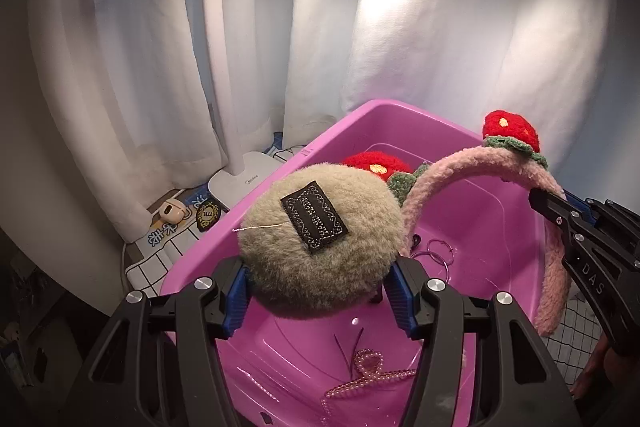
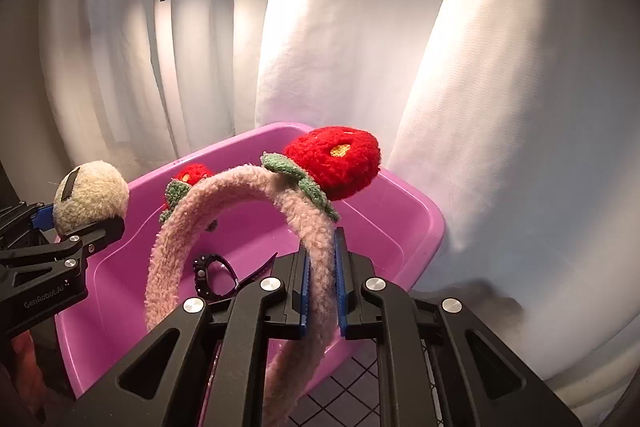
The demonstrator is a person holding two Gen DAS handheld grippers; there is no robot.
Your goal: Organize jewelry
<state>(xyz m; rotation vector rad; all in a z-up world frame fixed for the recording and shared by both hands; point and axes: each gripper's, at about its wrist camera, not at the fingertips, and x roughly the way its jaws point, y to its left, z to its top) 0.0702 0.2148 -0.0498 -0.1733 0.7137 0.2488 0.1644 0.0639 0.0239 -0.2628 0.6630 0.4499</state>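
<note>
My left gripper [image 1: 320,291] is shut on a beige fluffy pom-pom hair piece [image 1: 320,239] with a black label, held above the pink plastic bin [image 1: 256,195]. My right gripper [image 2: 322,279] is shut on a pink fuzzy headband [image 2: 240,187] with two red knitted strawberries [image 2: 334,161], held over the bin [image 2: 416,223]. The headband also shows in the left wrist view [image 1: 460,167], with the right gripper [image 1: 560,211] clamped on its right side. In the bin lie a pearl hair clip [image 1: 366,367], thin hoop rings [image 1: 436,253] and a dark claw clip [image 2: 212,275].
A white desk lamp [image 1: 240,179] stands behind the bin on a checked mat [image 1: 160,259], with a small earbud case [image 1: 172,213] beside it. White curtains [image 1: 440,27] close off the back. A dark mesh surface [image 1: 576,327] lies right of the bin.
</note>
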